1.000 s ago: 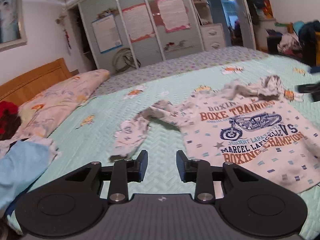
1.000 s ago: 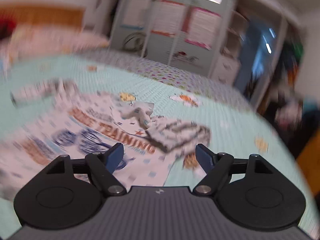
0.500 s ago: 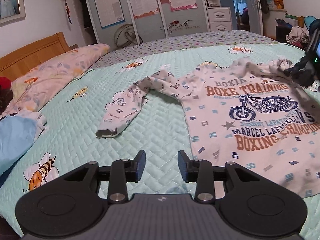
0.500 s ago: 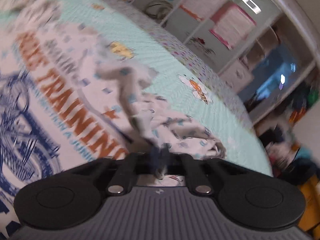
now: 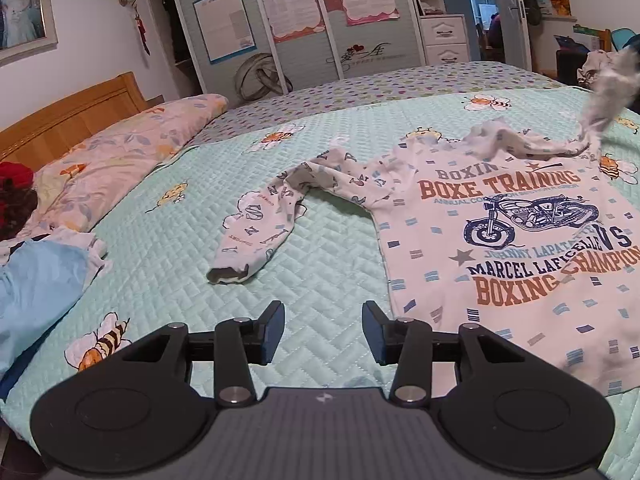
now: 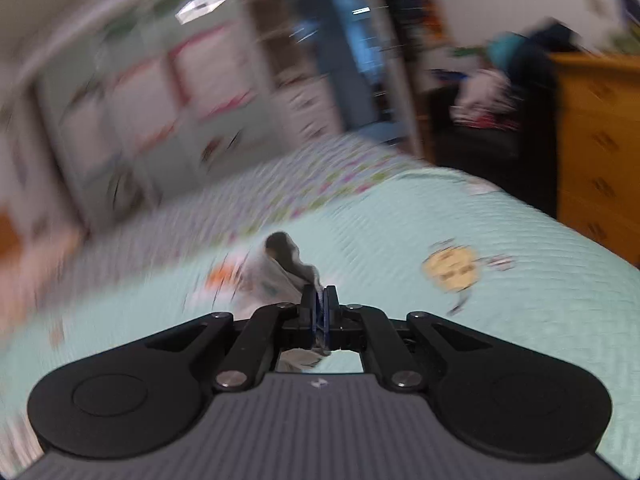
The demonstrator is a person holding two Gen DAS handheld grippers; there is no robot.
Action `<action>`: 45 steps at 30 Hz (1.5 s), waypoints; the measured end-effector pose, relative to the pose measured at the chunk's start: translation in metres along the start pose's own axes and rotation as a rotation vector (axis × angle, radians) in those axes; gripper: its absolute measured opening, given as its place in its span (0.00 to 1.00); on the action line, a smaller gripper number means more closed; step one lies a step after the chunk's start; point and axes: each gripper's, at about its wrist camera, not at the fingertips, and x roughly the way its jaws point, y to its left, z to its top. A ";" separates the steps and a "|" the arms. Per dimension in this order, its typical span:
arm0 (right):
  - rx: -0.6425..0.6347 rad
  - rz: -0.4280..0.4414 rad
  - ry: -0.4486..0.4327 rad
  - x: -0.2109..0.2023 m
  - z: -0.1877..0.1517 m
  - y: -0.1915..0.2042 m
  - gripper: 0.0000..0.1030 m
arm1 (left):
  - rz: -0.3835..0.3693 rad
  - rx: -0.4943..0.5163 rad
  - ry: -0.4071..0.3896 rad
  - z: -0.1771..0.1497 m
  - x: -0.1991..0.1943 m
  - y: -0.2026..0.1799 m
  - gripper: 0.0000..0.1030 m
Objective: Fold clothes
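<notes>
A white long-sleeved shirt with a motorcycle print and boxing lettering lies face up on the mint quilted bed. Its near sleeve trails to the left, cuff toward me. My left gripper hovers low over the quilt just left of the shirt's hem, its jaws opening with nothing between them. The far sleeve is lifted off the bed at the right edge. In the blurred right wrist view my right gripper is shut on that sleeve, which bunches up ahead of the pads.
A flowered pillow and wooden headboard lie at the left, with a blue garment by the near-left edge. A wardrobe with posters stands behind the bed. A wooden dresser and a pile of clothes sit beyond the bed's right side.
My right gripper closed on the far sleeve and swept it up and to the right, off the bed. My left gripper sank toward the quilt near the hem and its jaws widened.
</notes>
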 end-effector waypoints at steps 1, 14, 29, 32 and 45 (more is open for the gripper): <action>0.042 -0.007 -0.016 -0.007 0.009 -0.014 0.04 | 0.001 0.001 0.001 0.000 0.000 -0.001 0.46; 0.268 0.072 0.095 -0.043 0.006 -0.106 0.74 | -0.005 0.041 -0.036 0.012 -0.017 -0.021 0.53; 0.841 0.197 0.179 0.004 -0.150 -0.134 0.94 | 0.020 0.106 -0.034 0.019 -0.021 -0.035 0.64; 0.890 0.178 0.140 0.019 -0.139 -0.149 0.94 | 0.010 0.127 -0.021 0.018 -0.016 -0.044 0.64; 0.733 0.021 0.073 0.050 -0.095 -0.163 0.03 | 0.020 0.186 0.000 0.022 -0.001 -0.060 0.67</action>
